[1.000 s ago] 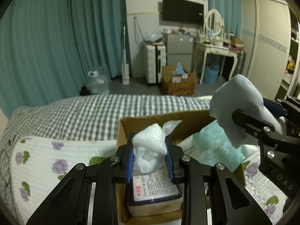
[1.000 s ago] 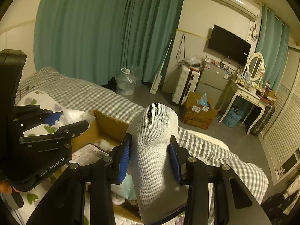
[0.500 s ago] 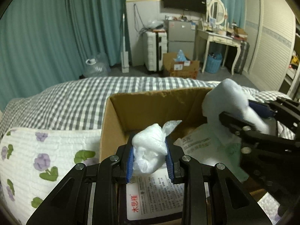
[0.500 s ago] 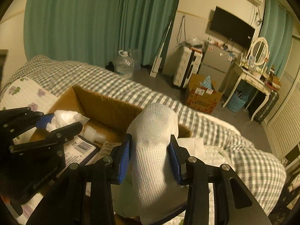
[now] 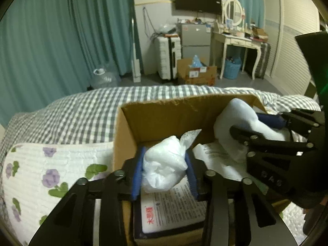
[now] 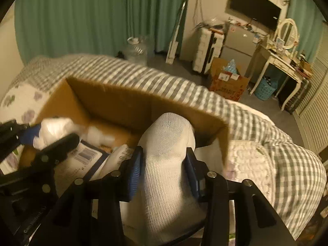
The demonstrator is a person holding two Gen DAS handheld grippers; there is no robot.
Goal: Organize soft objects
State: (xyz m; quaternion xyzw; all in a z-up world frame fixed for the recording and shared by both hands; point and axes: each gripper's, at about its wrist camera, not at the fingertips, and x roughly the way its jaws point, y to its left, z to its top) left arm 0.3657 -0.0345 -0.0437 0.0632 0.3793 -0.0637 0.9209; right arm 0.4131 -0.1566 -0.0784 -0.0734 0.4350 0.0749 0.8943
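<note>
An open cardboard box rests on the bed. My left gripper is low inside its left half, with a crumpled white plastic bag between the blue pads. The jaws are opening, and the bag still fills the gap and touches both pads. My right gripper is shut on a white knitted sock, whose toe points up against the box's far wall. From the left wrist view the sock and right gripper sit in the box's right half. The right wrist view shows the bag at the left.
Flat printed packets and a white wrapper lie on the box floor. A floral quilt is left of the box and a checked blanket behind it. Beyond the bed are a suitcase, another carton and a dressing table.
Both grippers have sunk into the box, the right one further, carrying the sock down below the rim. The left jaws have spread wider around the bag.
</note>
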